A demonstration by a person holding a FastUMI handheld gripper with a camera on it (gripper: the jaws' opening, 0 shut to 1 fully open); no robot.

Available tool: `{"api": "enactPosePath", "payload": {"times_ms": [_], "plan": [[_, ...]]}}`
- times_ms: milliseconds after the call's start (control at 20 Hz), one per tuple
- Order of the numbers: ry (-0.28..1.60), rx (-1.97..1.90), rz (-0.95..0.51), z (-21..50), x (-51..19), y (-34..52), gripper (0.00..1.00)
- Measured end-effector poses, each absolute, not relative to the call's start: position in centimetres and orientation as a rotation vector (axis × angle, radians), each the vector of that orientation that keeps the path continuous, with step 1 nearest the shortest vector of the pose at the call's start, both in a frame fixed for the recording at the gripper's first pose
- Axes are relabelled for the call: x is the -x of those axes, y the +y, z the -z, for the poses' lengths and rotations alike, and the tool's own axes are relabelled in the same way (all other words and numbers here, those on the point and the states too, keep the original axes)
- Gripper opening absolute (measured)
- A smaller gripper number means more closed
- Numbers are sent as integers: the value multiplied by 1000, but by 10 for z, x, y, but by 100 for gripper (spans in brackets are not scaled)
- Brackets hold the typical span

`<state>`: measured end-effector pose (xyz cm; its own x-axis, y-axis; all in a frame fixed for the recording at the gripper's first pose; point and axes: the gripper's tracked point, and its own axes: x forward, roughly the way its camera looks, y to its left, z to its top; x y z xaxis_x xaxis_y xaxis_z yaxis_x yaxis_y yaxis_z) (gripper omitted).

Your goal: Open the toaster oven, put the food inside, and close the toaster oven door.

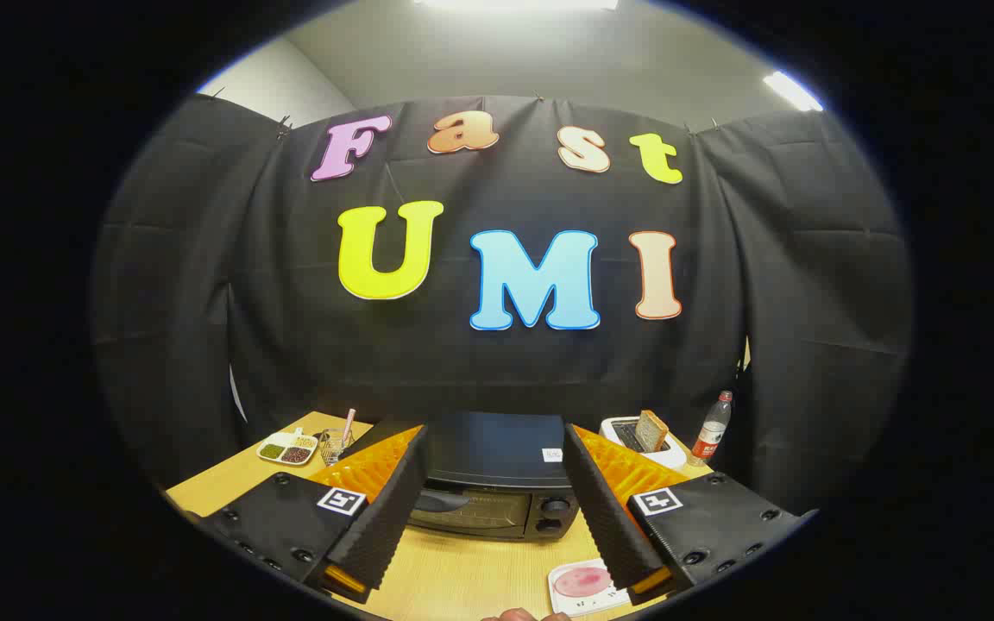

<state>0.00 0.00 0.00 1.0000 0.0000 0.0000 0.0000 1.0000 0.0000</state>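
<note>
Hovering above the tabletop (pixel 480 569), the hand-held gripper (pixel 494 483) has its fingers spread wide and holds nothing. Nearest of all, a fingertip-like part of a person's hand (pixel 514 615) shows just below the fingers. Beside the right finger lies a small white tray (pixel 585 588) carrying a pink piece of food (pixel 581 580); the finger covers the tray's right part.

Just ahead, between the two fingers, stands the toaster oven (pixel 488 483). Its door is shut, with the handle (pixel 438 501) across the upper edge of the glass. Two knobs (pixel 554 513) sit one above the other at the door's right.

Beyond the left finger, a divided dish (pixel 288 448) holds green, red and pale grains. A clear glass (pixel 335 443) with a pink stick (pixel 348 424) in it stands just right of the dish.

Beyond the right finger, a white toaster (pixel 645 442) holds a slice of bread (pixel 652 429) upright in a slot. A bottle (pixel 711 429) with a red label stands right of the toaster, near the black cloth wall (pixel 497 371).
</note>
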Motion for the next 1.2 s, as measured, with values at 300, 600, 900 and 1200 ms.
{"api": "enactPosePath", "payload": {"times_ms": [300,600,900,1200], "plan": [[14,-2,11,5,-3,-5,96],[16,15,10,10,-5,-5,97],[25,18,10,13,-8,-2,97],[42,26,-18,18,-8,15,97]]}}
